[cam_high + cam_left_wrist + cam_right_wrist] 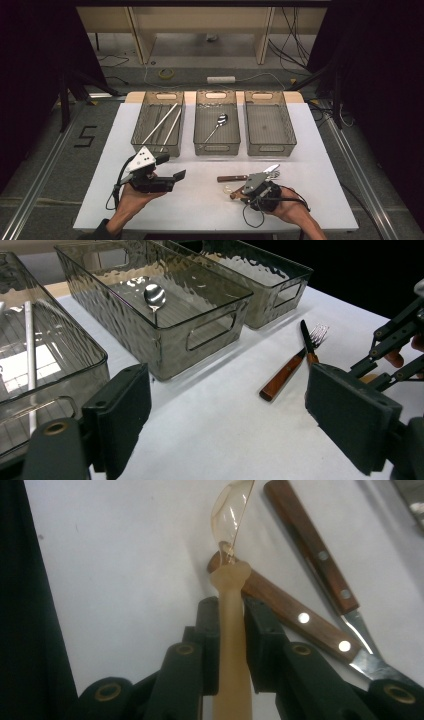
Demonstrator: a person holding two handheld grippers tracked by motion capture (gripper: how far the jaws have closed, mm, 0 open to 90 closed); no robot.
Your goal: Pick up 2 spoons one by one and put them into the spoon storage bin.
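Nearest the person, at the front right of the worktop (200,205), the right hand-held gripper (231,630) is clenched on the pale handle of a clear plastic spoon (231,580), whose amber bowl points away from the jaws; in the high view the spoon (228,190) lies low over the surface, and whether it has left the worktop cannot be told. Just beside it lie two wooden-handled knives (295,615) and a fork (316,334), not yet sorted. At the front left, the left hand-held gripper (167,167) hovers released, jaws wide and holding nothing. Farther back stand three clear bins in a row: the left bin (141,131) holds chopsticks (162,125), the middle bin (200,131) a metal spoon (220,121), and the right bin (287,131) holds nothing. Sorting seems partly done: the plastic spoon likely belongs in the middle bin, then the knives and fork remain.
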